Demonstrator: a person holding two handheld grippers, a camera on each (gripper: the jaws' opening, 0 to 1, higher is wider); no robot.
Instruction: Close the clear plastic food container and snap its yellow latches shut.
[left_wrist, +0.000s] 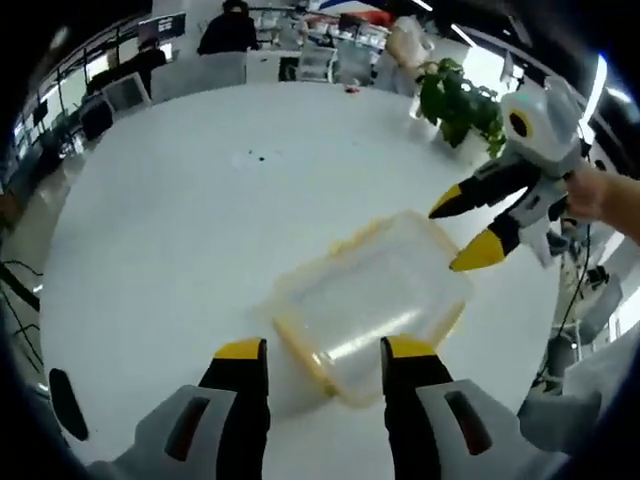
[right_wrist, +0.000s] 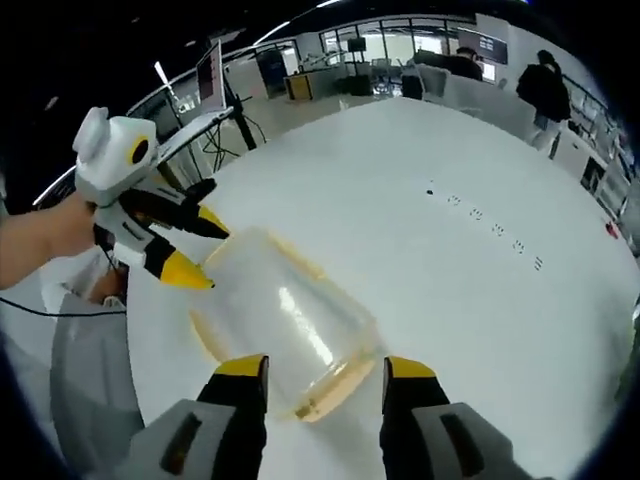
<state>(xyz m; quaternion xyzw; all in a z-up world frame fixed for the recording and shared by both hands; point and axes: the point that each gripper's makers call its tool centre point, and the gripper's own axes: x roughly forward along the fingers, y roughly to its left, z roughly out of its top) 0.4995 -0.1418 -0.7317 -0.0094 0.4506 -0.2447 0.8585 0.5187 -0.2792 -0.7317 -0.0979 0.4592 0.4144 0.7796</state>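
Yellow-tipped fingers stood apart on both grippers, nothing clamped between them. In the left gripper view, the left gripper (left_wrist: 324, 350) hung just above the near end of the one clear plastic food container (left_wrist: 368, 300), its two black fingers straddling that end without a clear touch. The right gripper (left_wrist: 468, 228) came in from the right side of that view, held by a person's hand (left_wrist: 600, 195), its two yellow tips spread and poised just beside the container's far corner.

Over in the right gripper view, the right gripper (right_wrist: 325, 365) sat over the container (right_wrist: 285, 335) from the opposite end, fingers wide apart on either side of it. The left gripper (right_wrist: 195, 245) reached in from the left, a hand (right_wrist: 45, 235) behind it, one yellow tip touching or nearly touching the container's rim.

One container, then, lying on the white table (left_wrist: 200, 220), lid on top, yellow trim (left_wrist: 300, 345) running round the edge. Whether the latches were snapped down, the frames were too blurred to tell. It looked empty through the plastic.

The left gripper view alone gave a green potted plant (left_wrist: 458, 100) at the table's far edge. The right gripper view alone gave a row of small dark marks (right_wrist: 490, 225) on the table (right_wrist: 450, 300) and a monitor (right_wrist: 212, 70) beyond it.
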